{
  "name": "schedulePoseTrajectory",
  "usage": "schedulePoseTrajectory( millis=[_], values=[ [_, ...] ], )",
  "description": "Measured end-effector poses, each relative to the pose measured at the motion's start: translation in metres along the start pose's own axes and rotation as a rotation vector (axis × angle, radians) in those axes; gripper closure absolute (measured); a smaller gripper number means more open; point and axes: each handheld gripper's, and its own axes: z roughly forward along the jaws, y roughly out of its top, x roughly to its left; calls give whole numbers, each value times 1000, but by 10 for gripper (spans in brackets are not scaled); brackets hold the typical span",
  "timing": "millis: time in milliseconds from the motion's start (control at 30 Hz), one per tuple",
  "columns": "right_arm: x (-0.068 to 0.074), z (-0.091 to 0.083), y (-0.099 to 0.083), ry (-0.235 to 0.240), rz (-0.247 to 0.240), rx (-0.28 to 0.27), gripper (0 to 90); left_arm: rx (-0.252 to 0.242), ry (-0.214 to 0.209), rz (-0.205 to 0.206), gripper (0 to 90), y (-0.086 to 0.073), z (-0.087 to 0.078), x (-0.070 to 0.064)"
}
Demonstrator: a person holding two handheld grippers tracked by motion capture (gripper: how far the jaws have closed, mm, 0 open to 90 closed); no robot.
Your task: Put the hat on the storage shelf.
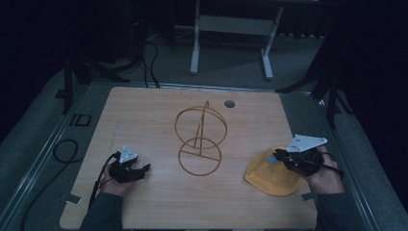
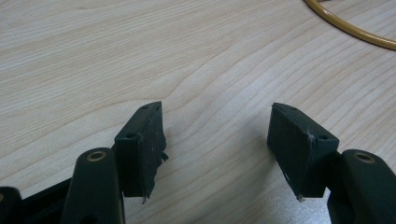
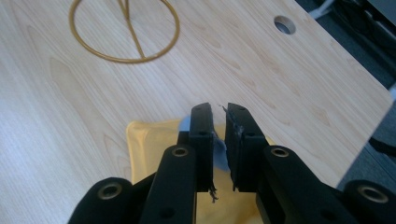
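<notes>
A yellow cloth hat [image 1: 272, 177] lies flattened near the right near corner of the wooden counter [image 1: 144, 115], its rim close to the counter's right edge and a short way in from the near edge. It is soft and pale yellow, with a small light-blue patch [image 3: 219, 151] showing on top. The right tongs [image 1: 278, 157] sit over the hat's far side, jaws drawn almost together with a thin gap, the blue patch between them; whether they pinch it cannot be told. Left of the hat, at the counter's middle, stands a gold wire stand [image 1: 199, 142]: a flat ring base on the wood with an upright ring rising behind it. Bare wood lies open between hat and stand. Farther left, the left tongs [image 1: 139, 171] rest low over bare wood, jaws wide apart and holding nothing, well clear of the stand. A round cable hole [image 1: 229, 103] marks the far edge.
</notes>
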Motion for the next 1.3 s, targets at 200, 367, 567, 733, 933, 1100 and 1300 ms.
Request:
schedulePoseTrajectory(
  millis=[200,367,567,733,933,1100,1300],
  values=[
    [-10,-8,-7,-46,73,-25,683,0,0,0,366,0,0,0],
    [-20,-10,-14,-81,151,-31,584,0,0,0,366,0,0,0],
    [-30,-7,-22,-99,230,-31,494,0,0,0,366,0,0,0],
    [-34,-4,-28,-91,262,-27,419,0,1,-1,366,0,0,0],
    [-37,3,-35,-74,268,10,288,0,0,0,366,0,0,0],
    [-40,8,-40,-54,256,36,236,0,0,0,366,0,0,0],
    [-41,14,-42,-48,219,76,226,0,0,0,366,0,0,0]
  ],
)
